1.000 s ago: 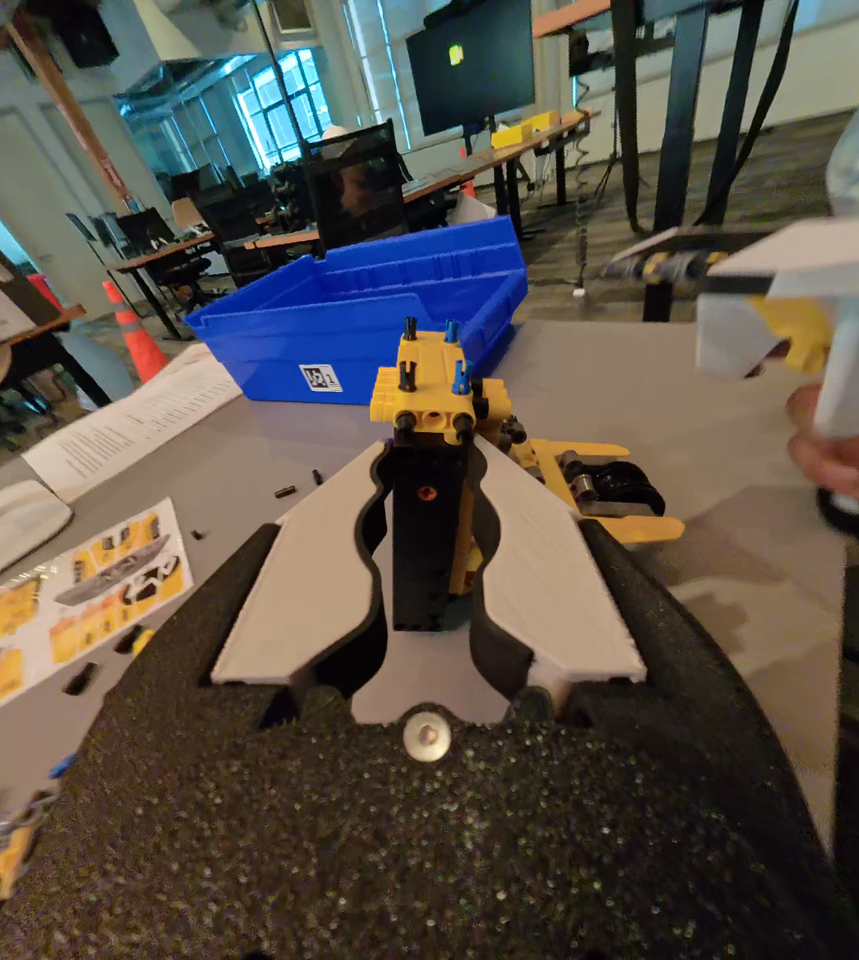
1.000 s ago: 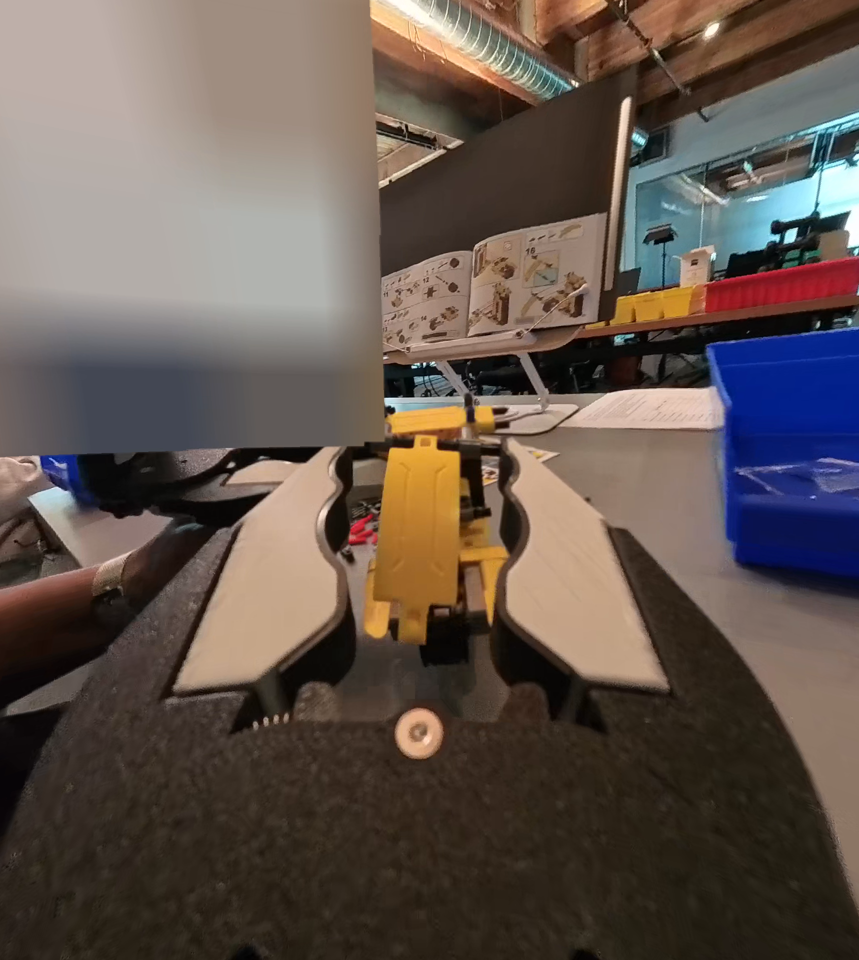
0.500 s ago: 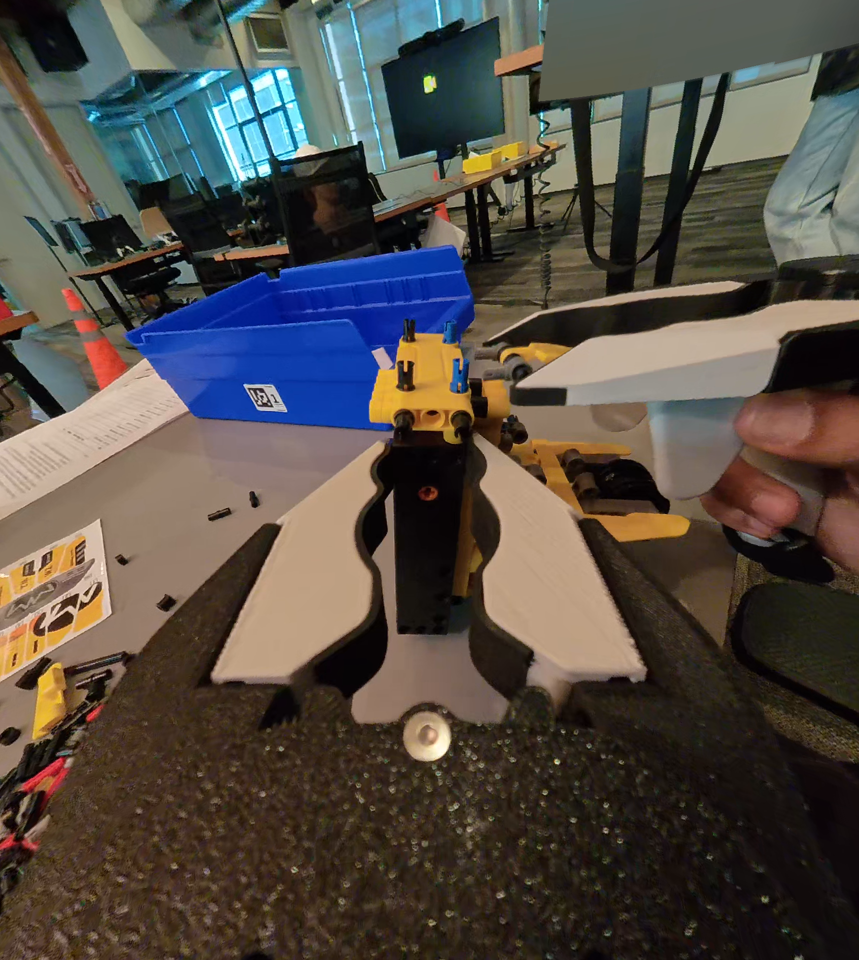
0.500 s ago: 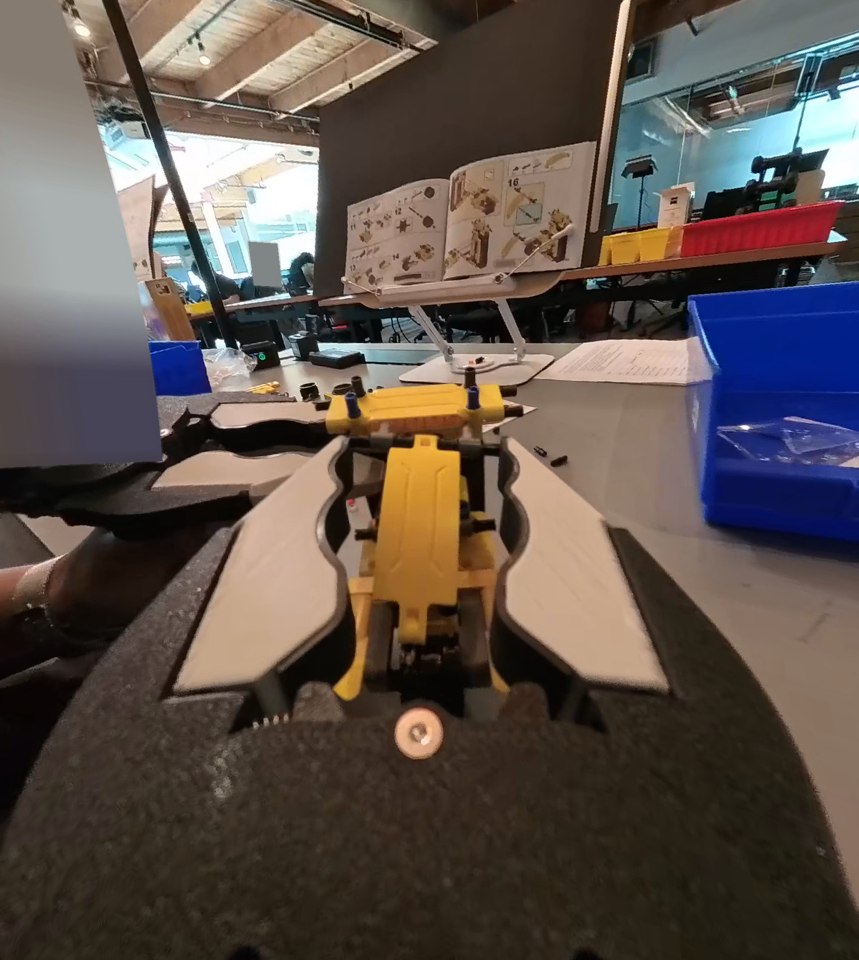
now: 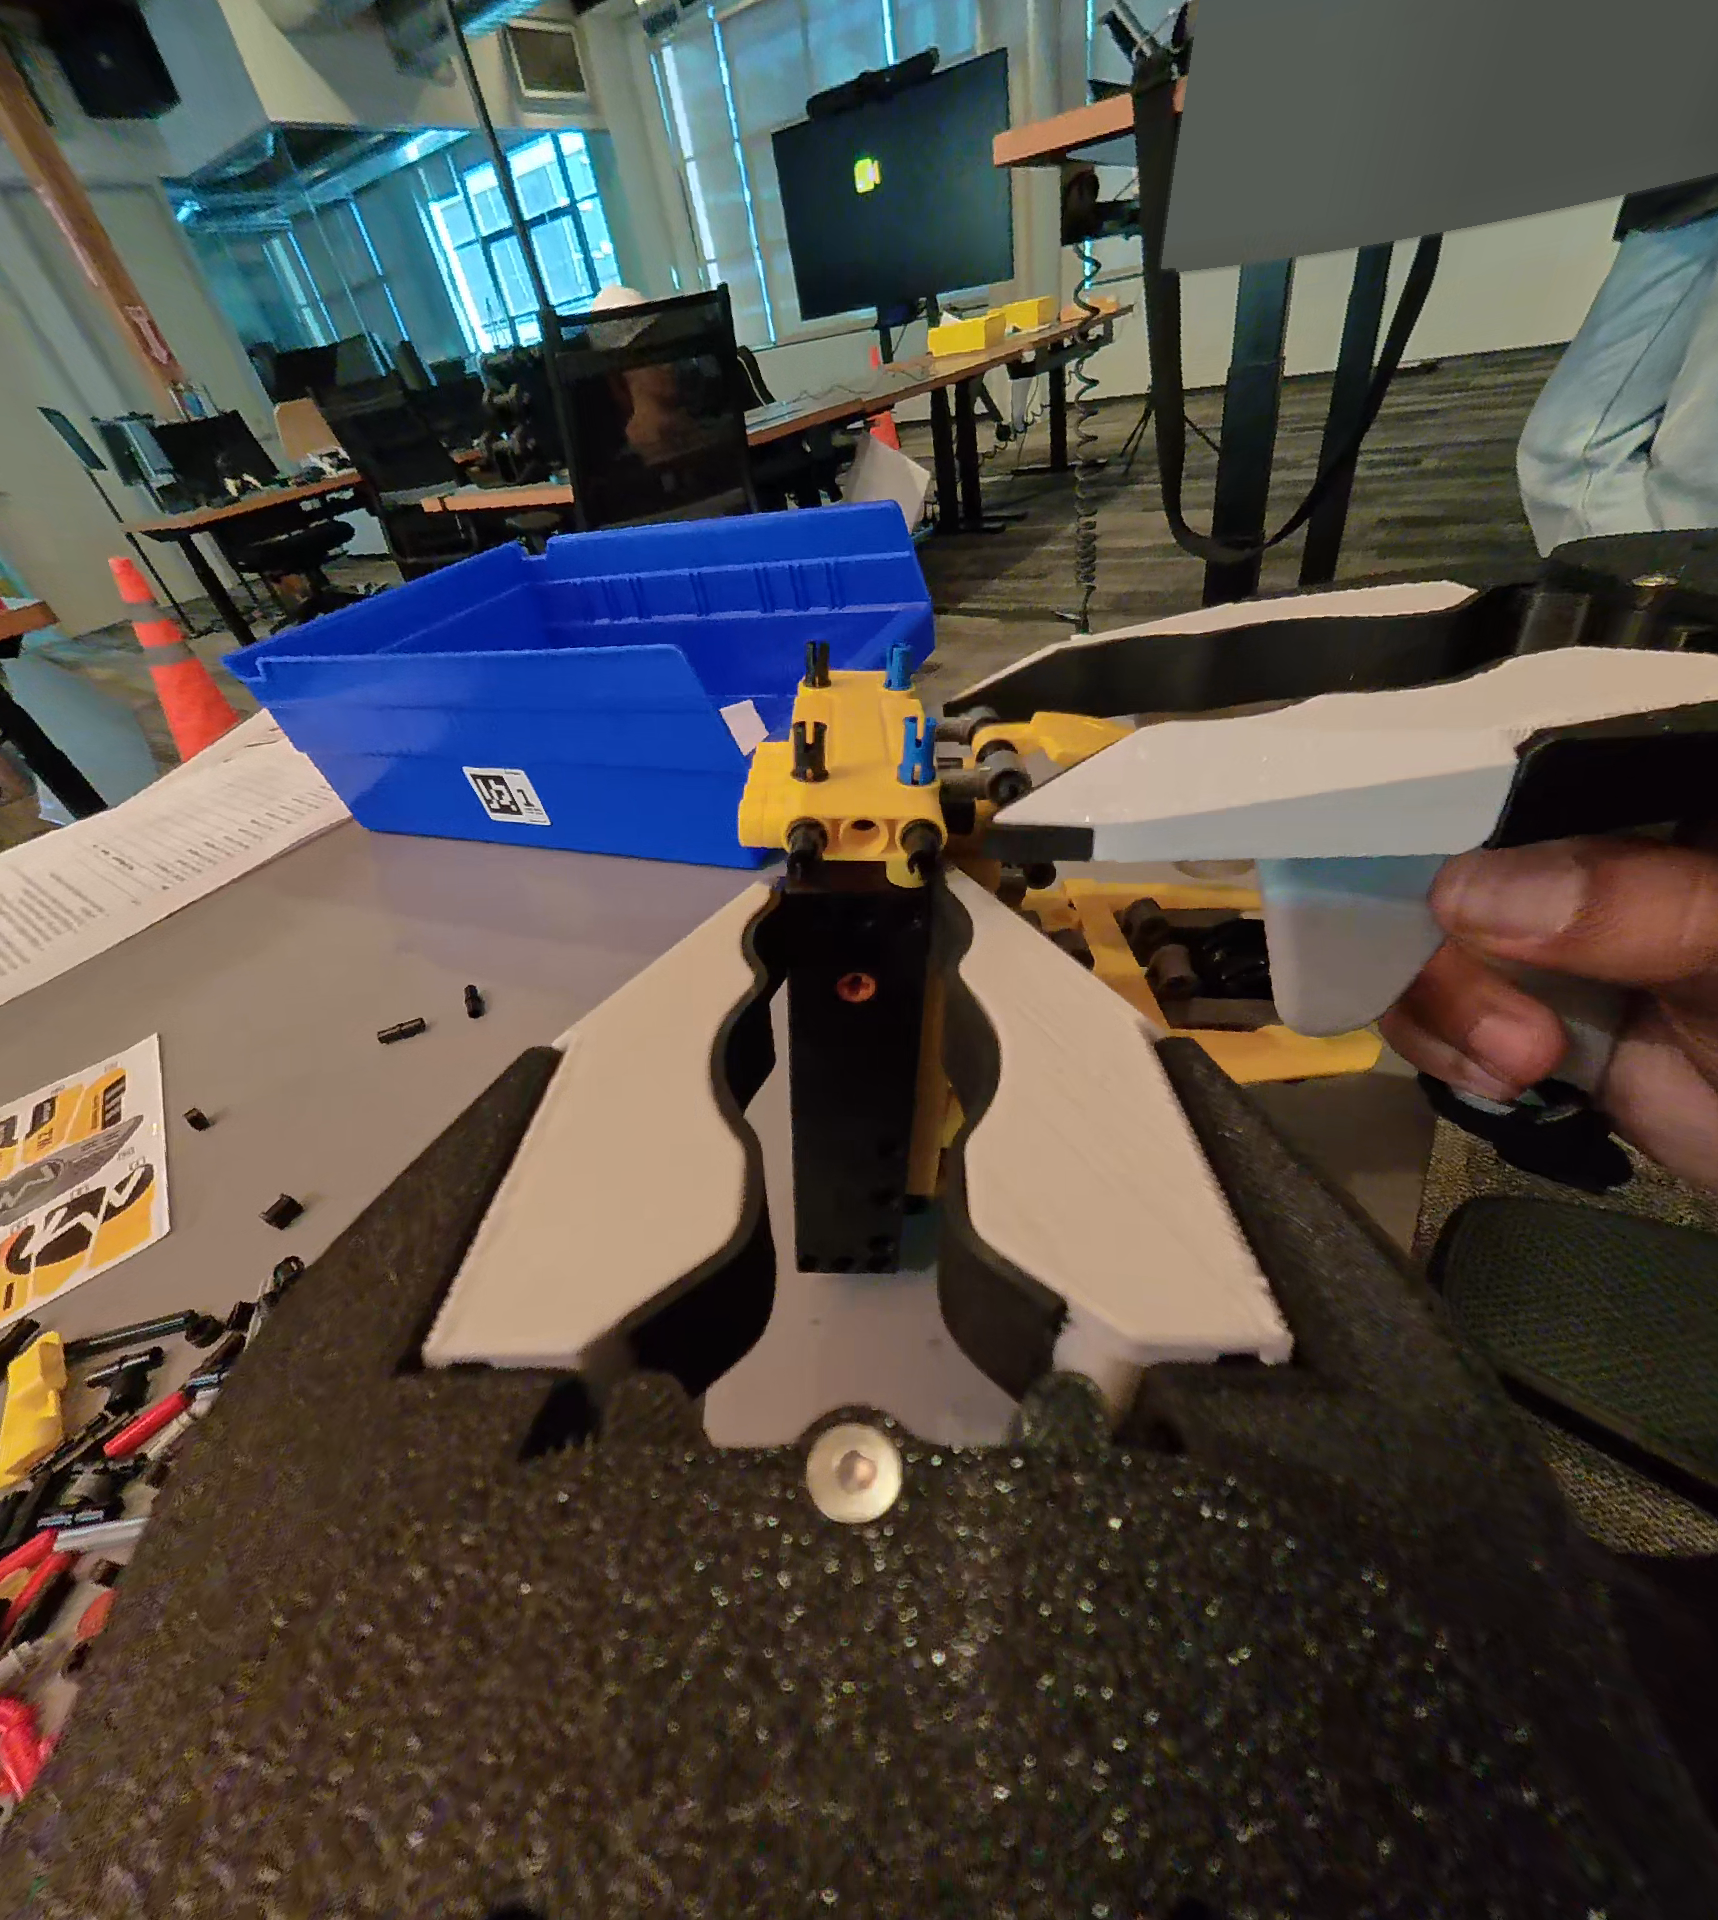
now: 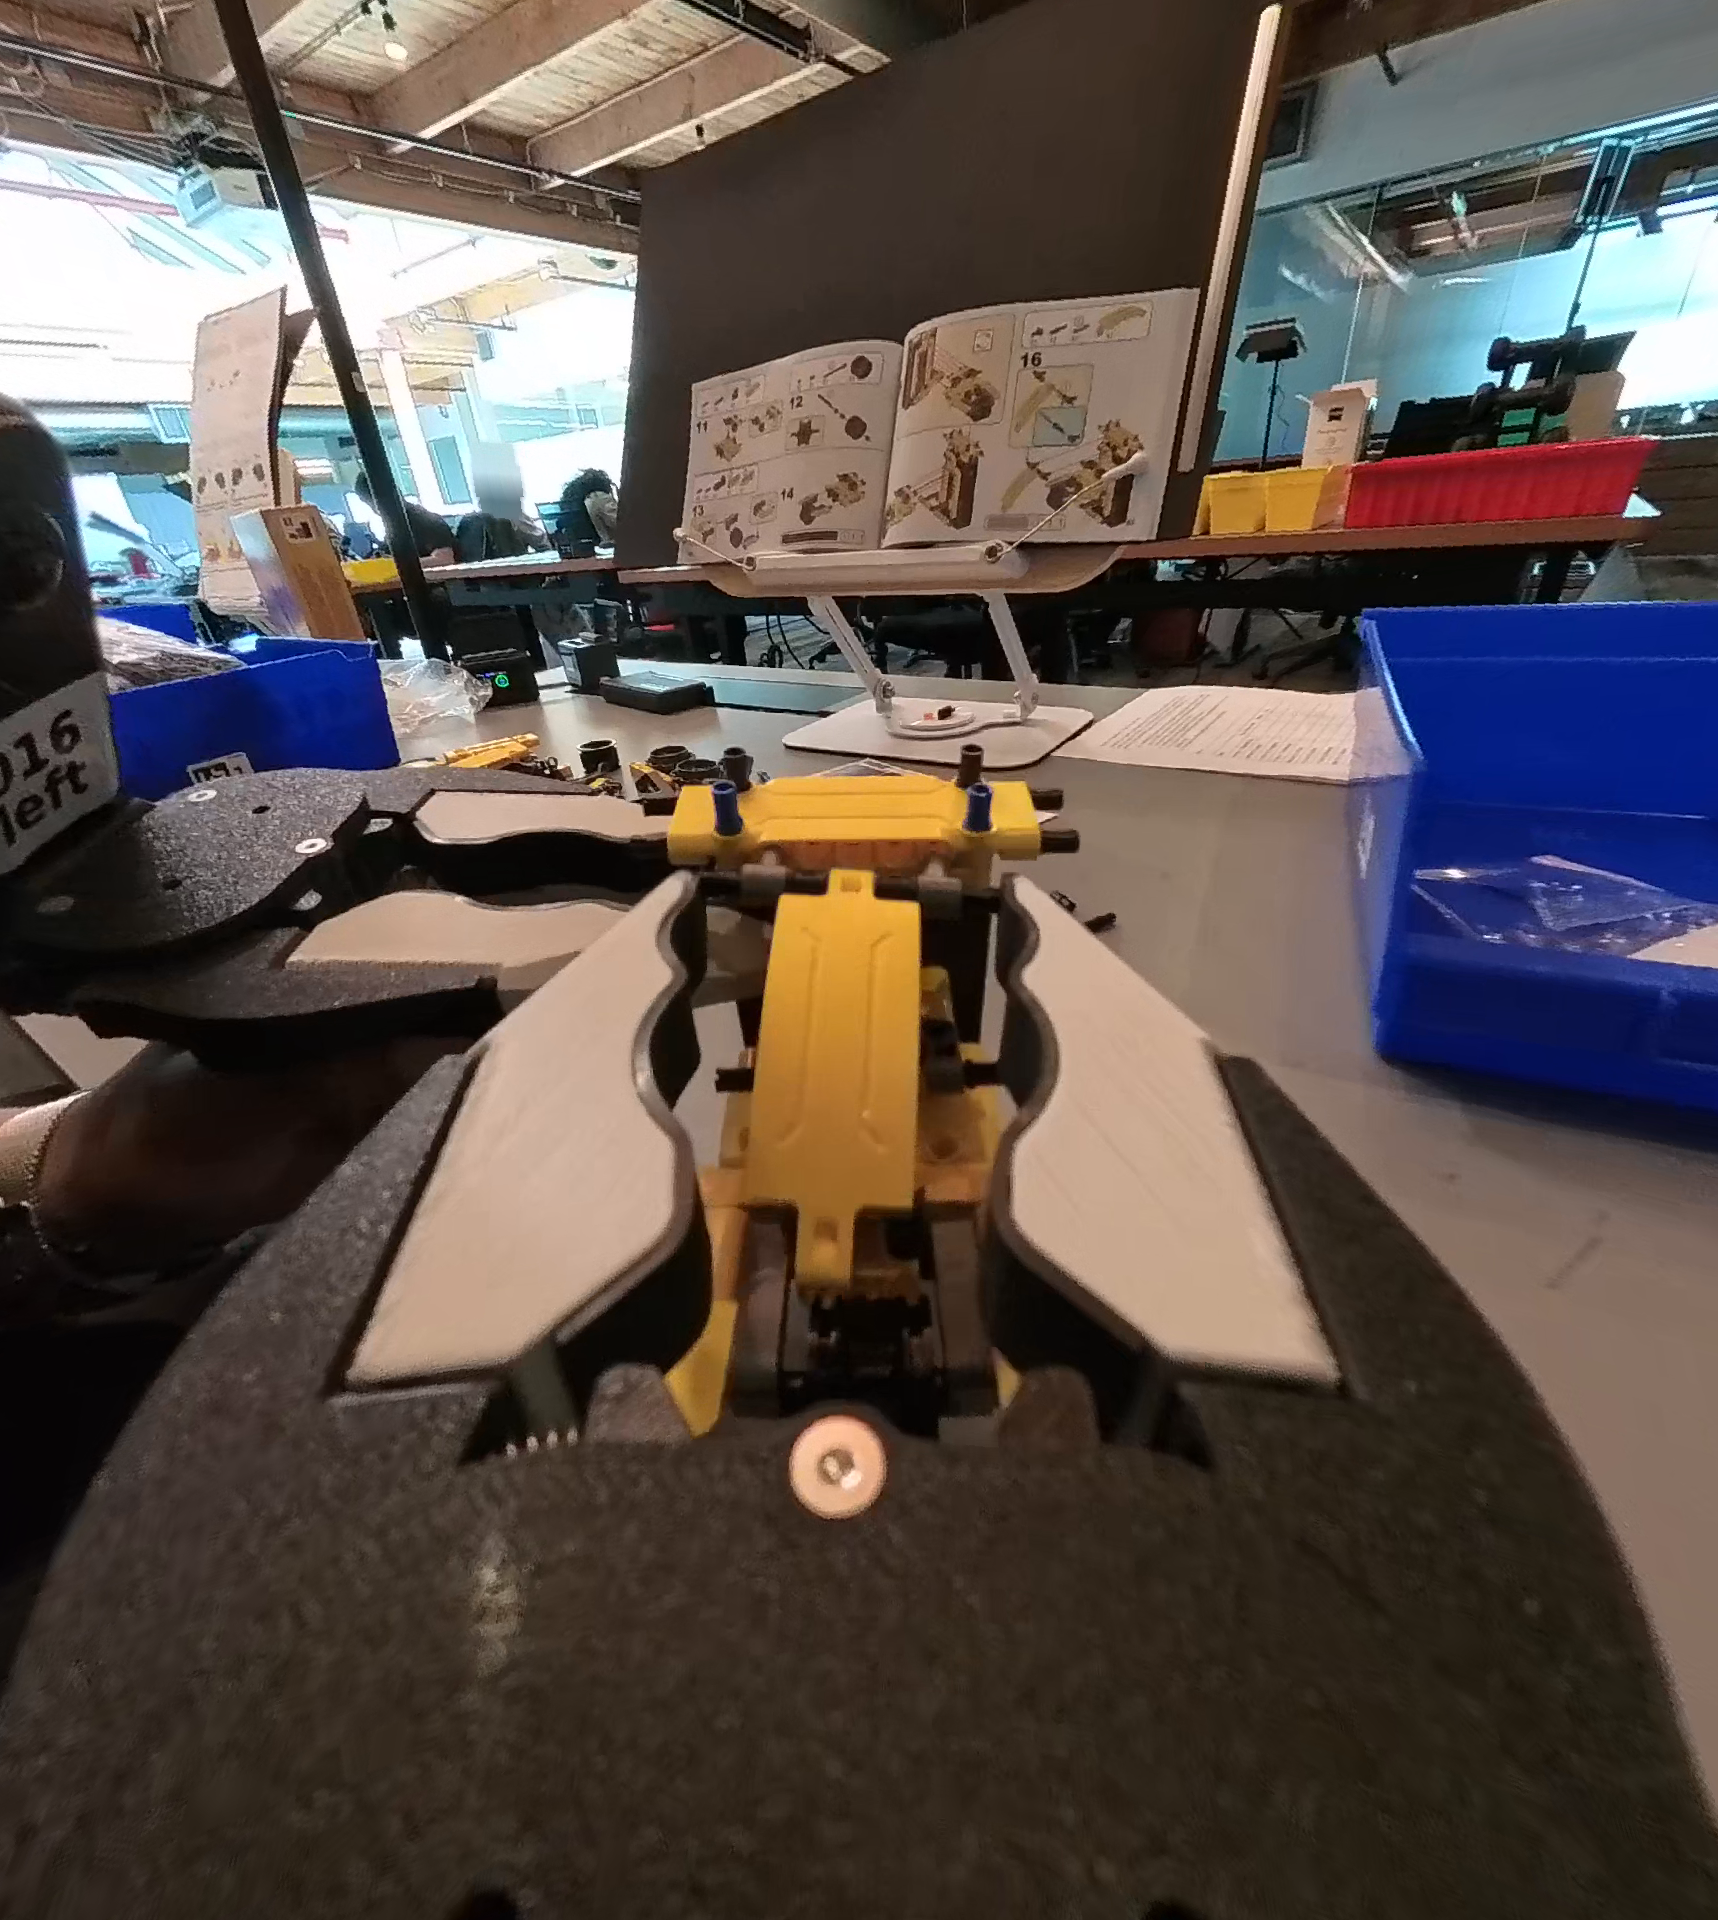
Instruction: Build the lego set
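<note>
left gripper (image 5: 855, 883): closed on the black bar (image 5: 850, 1081) of the toy model, whose yellow block (image 5: 850, 784) stood past the fingertips, above the table.
right gripper (image 6: 850, 894): narrowed around the model's yellow arm (image 6: 834, 1070); firm contact couldn't be told.
risk: both tools seemed to share one model; a twist might pop the pins (image 5: 811, 748) loose.
table (image 5: 315, 966): grey, with loose parts (image 5: 55, 1455), a sticker sheet (image 5: 24, 1174), a blue bin (image 5: 574, 717).
room: open office; a manual (image 6: 938, 426) stood on a stand.
</note>
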`<state>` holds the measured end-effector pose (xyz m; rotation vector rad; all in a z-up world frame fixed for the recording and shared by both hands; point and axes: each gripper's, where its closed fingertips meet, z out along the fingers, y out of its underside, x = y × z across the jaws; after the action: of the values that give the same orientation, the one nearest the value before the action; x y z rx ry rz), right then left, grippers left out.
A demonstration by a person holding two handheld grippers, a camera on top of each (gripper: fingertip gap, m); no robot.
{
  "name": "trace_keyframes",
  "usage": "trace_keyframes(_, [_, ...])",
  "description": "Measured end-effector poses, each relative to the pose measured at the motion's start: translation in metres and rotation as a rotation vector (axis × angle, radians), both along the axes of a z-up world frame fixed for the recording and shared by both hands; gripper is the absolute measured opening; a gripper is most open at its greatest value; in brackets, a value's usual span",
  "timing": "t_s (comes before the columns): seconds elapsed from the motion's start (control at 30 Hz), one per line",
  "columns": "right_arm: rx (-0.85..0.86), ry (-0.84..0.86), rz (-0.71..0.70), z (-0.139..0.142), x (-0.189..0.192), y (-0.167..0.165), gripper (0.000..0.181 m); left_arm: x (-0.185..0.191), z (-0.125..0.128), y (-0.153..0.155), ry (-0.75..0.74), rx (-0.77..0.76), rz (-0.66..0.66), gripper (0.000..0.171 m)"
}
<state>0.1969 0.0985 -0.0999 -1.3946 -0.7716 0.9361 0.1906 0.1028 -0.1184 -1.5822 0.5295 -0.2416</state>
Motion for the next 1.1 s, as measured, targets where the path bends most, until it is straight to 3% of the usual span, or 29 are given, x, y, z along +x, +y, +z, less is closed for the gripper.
trace_keyframes(0.57, [0.033, 0.002, 0.026, 0.001, 0.003, -0.002, 0.055, 0.009, 0.000, -0.002, -0.025, -0.018, -0.058, 0.025])
trace_keyframes(1.1, [0.007, -0.014, 0.094, -0.006, 0.003, -0.005, 0.054, 0.009, -0.005, -0.004, 0.149, 0.061, -0.053, 0.026])
